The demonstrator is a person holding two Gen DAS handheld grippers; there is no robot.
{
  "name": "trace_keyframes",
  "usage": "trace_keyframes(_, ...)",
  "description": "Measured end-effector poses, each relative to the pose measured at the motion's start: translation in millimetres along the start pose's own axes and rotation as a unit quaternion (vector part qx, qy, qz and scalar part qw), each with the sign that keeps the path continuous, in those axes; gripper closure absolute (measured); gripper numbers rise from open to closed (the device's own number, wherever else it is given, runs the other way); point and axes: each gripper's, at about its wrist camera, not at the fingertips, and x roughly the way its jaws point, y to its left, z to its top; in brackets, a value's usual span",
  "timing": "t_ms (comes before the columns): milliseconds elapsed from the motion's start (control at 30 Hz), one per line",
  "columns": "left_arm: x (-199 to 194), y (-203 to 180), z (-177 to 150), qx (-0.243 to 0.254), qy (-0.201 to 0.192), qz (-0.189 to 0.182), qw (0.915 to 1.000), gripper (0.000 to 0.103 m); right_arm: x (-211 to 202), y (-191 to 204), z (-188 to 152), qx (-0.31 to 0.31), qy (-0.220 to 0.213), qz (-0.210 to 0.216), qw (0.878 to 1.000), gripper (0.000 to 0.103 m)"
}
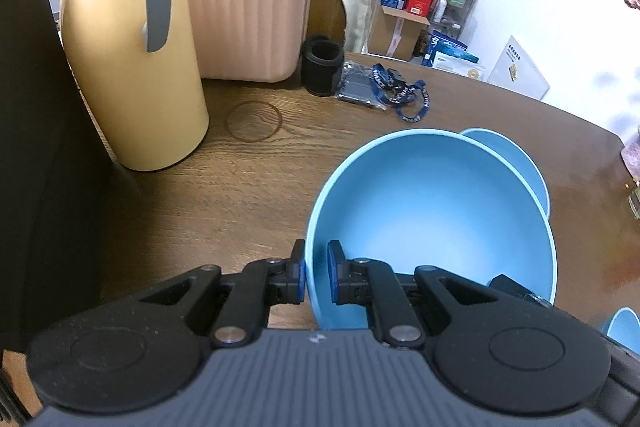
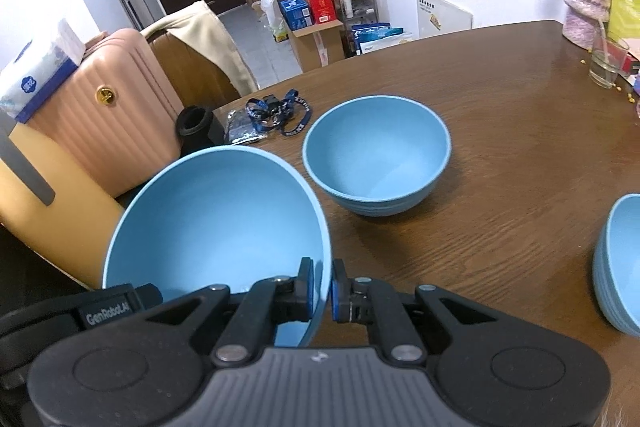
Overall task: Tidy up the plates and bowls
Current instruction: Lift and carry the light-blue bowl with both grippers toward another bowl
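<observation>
Smooth round blue bowl (image 1: 432, 211), both tongs (image 1: 316, 273) (image 2: 320, 291) clamping rim

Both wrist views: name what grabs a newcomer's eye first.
A big blue bowl fills the foreground, its rim pinched by the left gripper and the right gripper on opposite sides. Behind it on the wooden table stands a second blue bowl; a yellow jug looms left.

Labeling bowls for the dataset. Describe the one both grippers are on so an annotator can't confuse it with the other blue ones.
On the wooden table, look toward the end where the yellow jug stands before the pink suitcase. The held bowl is nearest the cameras, the left gripper and right gripper each pinching its rim. Unlike the free bowl beyond and the edge bowl, it is tilted.
</observation>
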Motion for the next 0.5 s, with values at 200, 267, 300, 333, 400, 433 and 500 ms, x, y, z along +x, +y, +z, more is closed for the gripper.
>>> trace_keyframes(200, -11, -11, -9, 0.013, -0.001, -0.007, 0.9999, 0.092, -13, -14, -5, 0.007, -0.006, -0.006, 1.000, 0.095)
trace_keyframes(267, -14, -16, -12, 0.017, -0.002, -0.009, 0.9998, 0.092, -18, -18, -7, 0.009, -0.008, -0.008, 1.000, 0.095)
trace_keyframes(300, -16, -18, -13, 0.020, -0.003, -0.010, 0.9997, 0.092, -20, -20, -7, 0.010, -0.009, -0.010, 1.000, 0.095)
trace_keyframes(333, -18, -20, -15, 0.022, -0.004, -0.011, 0.9997, 0.092, -23, -23, -8, 0.011, -0.011, -0.011, 1.000, 0.095)
trace_keyframes(400, -21, -25, -18, 0.028, -0.005, -0.014, 0.9995, 0.092, -27, -28, -9, 0.014, -0.014, -0.014, 1.000, 0.095)
trace_keyframes(433, -22, -27, -19, 0.029, -0.005, -0.016, 0.9994, 0.092, -29, -30, -10, 0.015, -0.015, -0.015, 1.000, 0.095)
trace_keyframes(500, -25, -31, -22, 0.034, -0.005, -0.019, 0.9992, 0.092, -32, -36, -11, 0.019, -0.017, -0.017, 1.000, 0.095)
